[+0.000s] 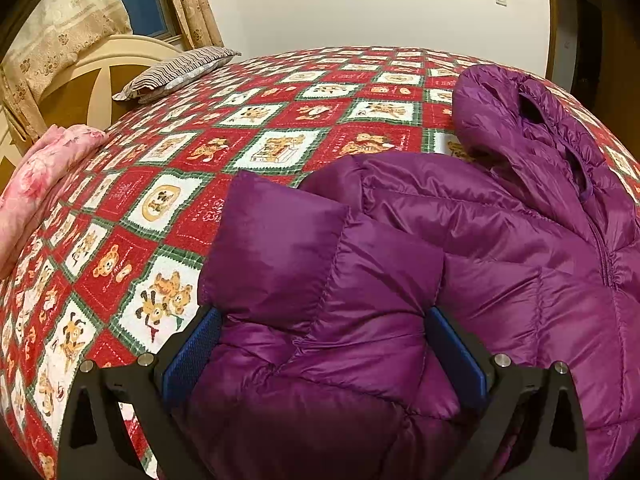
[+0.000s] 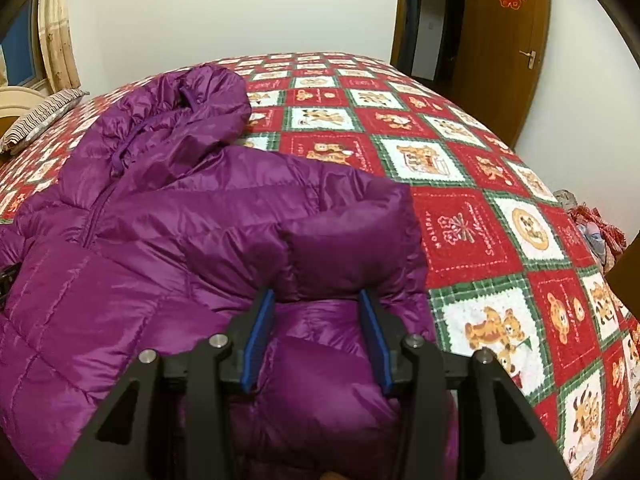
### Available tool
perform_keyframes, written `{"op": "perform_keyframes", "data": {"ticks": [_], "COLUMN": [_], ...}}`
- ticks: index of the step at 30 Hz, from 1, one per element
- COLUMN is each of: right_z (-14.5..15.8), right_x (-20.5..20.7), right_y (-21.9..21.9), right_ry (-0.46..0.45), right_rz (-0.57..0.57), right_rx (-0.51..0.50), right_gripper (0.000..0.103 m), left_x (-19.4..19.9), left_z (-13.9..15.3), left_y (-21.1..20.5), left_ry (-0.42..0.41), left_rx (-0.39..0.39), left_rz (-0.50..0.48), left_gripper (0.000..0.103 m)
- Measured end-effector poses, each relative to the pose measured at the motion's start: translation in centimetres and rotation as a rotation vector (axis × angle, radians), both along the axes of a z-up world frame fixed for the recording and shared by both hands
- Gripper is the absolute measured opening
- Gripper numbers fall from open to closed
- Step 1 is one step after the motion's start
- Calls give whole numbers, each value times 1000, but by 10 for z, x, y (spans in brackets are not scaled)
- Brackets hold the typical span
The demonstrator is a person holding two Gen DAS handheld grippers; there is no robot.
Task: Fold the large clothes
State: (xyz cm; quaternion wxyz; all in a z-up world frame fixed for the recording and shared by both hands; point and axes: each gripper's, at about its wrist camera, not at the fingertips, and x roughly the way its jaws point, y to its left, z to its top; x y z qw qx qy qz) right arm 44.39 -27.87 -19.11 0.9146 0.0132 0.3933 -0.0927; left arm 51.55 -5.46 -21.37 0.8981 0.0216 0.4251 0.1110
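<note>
A purple hooded down jacket (image 1: 500,240) lies on the bed with its zipped front up and its hood towards the far side; it also shows in the right wrist view (image 2: 160,216). My left gripper (image 1: 324,312) has its blue-padded jaws wide apart around the bulky left sleeve (image 1: 288,248), which fills the gap. My right gripper (image 2: 316,296) has its jaws closer together around the right sleeve (image 2: 352,248), and the fabric bulges between the pads.
The bed has a red, white and green bear-patterned cover (image 1: 192,184). A striped pillow (image 1: 176,72) and a pink quilt (image 1: 44,176) lie at the left by the headboard. A wooden door (image 2: 500,52) stands at the right, with a bundle (image 2: 596,232) beside the bed.
</note>
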Motion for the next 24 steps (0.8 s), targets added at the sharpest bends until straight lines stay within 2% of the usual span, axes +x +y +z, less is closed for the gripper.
{"op": "perform_keyframes", "data": {"ticks": [14,20,24], "right_z": [-1,-1,-1], "right_x": [0,0,-1], "right_y": [2,2,2], "right_ry": [1,0,0], "right_rz": [-1,-1,0], "right_rx": [-13,-12,-13], "right_gripper": [48,48,48], "left_x": [3,6,6], "left_z": [-2,-4,-3], "left_y": [2,10,7], "left_ry": [7,18,18], "left_rx": [-19,-83,-66], "left_rz": [3,0,-3], "left_gripper": [102,102,102]}}
